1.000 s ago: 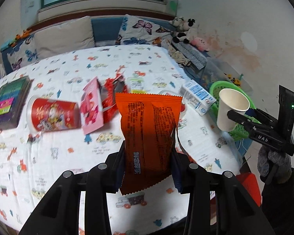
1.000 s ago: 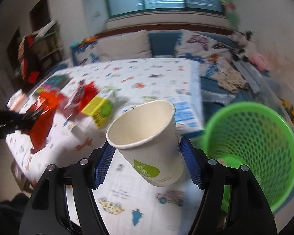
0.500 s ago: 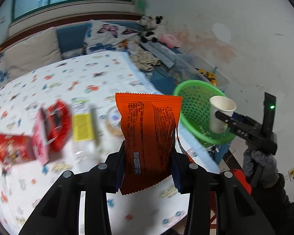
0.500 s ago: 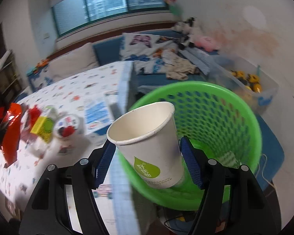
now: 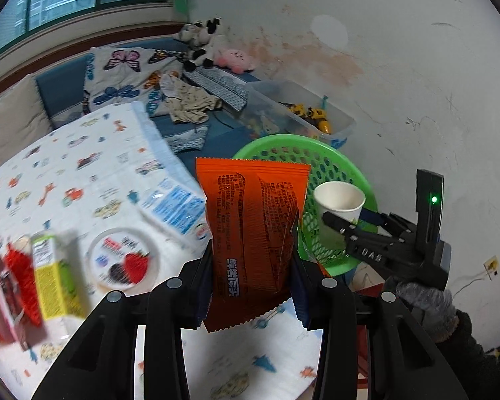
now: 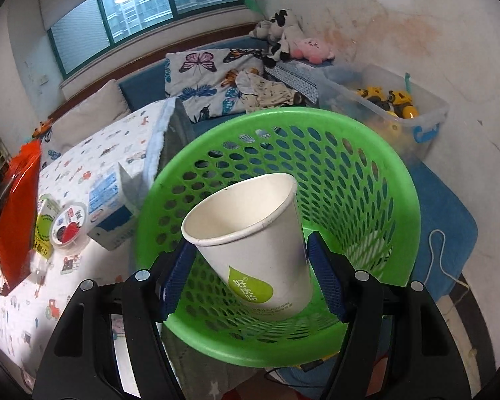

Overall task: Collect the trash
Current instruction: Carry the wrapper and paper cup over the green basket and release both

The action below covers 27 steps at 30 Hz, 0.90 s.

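Above the open mouth of a green perforated plastic basket (image 6: 376, 180), the right gripper (image 6: 250, 263) carried a white paper cup (image 6: 253, 243) bearing a green leaf logo, tilted with its rim toward the camera. Its 2 blue-padded fingers (image 6: 325, 276) were opening: the left pad stood just clear of the cup wall while the right pad sat at the cup's side, and whether it touched could not be told. From the left wrist view, the left gripper (image 5: 251, 286) stood clamped on an orange snack wrapper (image 5: 250, 230), held upright with its crimped top edge level and its lower edge hanging below the pads. Behind the wrapper the same basket (image 5: 336, 170) showed on the floor beside the bed, and the cup (image 5: 340, 200) hung over its near rim in the right gripper (image 5: 350, 223), gripped by a person's grey-gloved hand (image 5: 426, 306). More litter lay on the cartoon-print bedsheet (image 5: 66, 173): a blue-and-white carton (image 5: 173, 206) at the corner nearest the basket, a round lidded tub (image 5: 121, 256) with a strawberry picture, a yellow-green juice box (image 5: 55, 276), and red packaging (image 5: 13, 283), blurred. A clear storage bin (image 6: 400, 113) of yellow toy vehicles sat against the stained wall beyond the basket.
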Tool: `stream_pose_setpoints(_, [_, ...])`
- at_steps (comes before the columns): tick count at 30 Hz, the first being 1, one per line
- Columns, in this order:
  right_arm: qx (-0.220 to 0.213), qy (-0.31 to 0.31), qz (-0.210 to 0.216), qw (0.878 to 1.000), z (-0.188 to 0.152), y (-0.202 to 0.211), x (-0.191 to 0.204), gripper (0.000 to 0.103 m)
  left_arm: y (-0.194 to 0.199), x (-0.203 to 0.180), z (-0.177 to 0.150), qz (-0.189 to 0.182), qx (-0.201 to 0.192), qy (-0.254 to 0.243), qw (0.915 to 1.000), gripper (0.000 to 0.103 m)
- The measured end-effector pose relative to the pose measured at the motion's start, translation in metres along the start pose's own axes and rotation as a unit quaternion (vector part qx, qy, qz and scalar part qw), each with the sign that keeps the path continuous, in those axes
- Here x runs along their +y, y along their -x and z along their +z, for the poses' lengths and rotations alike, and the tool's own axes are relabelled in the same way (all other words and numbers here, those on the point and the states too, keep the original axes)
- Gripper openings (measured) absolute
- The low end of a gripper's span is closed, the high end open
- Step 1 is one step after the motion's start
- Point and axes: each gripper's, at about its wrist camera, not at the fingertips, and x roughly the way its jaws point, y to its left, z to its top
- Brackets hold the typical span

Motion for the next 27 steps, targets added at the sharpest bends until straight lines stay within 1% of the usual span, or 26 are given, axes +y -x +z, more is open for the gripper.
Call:
stream_pose_setpoints(3, [-0.003, -0.007, 0.003, 1.0, -0.001, 0.002, -0.004, 0.079, -0.012, -0.008, 0.006, -0.005, 0.002, -0.007, 1.0, 0.039])
stream_pose_setpoints(7, [-0.009, -0.01, 0.0, 1.0, -0.003, 0.01, -0.008, 0.079, -0.029, -0.016, 0.013, -0.009, 0.011, -0.014, 0.9998, 0.039])
stream_pose_setpoints(17, [-0.032, -0.023, -0.006, 0.999, -0.017, 0.047, -0.015, 0.08, -0.069, -0.03, 0.022, -0.016, 0.033, -0.026, 0.999, 0.039])
stream_pose_setpoints(22, [-0.04, -0.028, -0.006, 0.999, -0.022, 0.06, -0.016, 0.081, -0.087, -0.036, 0.024, -0.019, 0.045, -0.03, 0.9983, 0.047])
stream_pose_setpoints(24, [-0.041, -0.028, -0.007, 0.999, -0.024, 0.063, -0.016, 0.081, -0.092, -0.038, 0.023, -0.017, 0.048, -0.029, 0.9983, 0.054])
stream_pose_setpoints(27, [-0.046, -0.029, -0.007, 0.999, -0.025, 0.066, -0.015, 0.081, -0.099, -0.038, 0.022, -0.023, 0.054, -0.023, 0.998, 0.057])
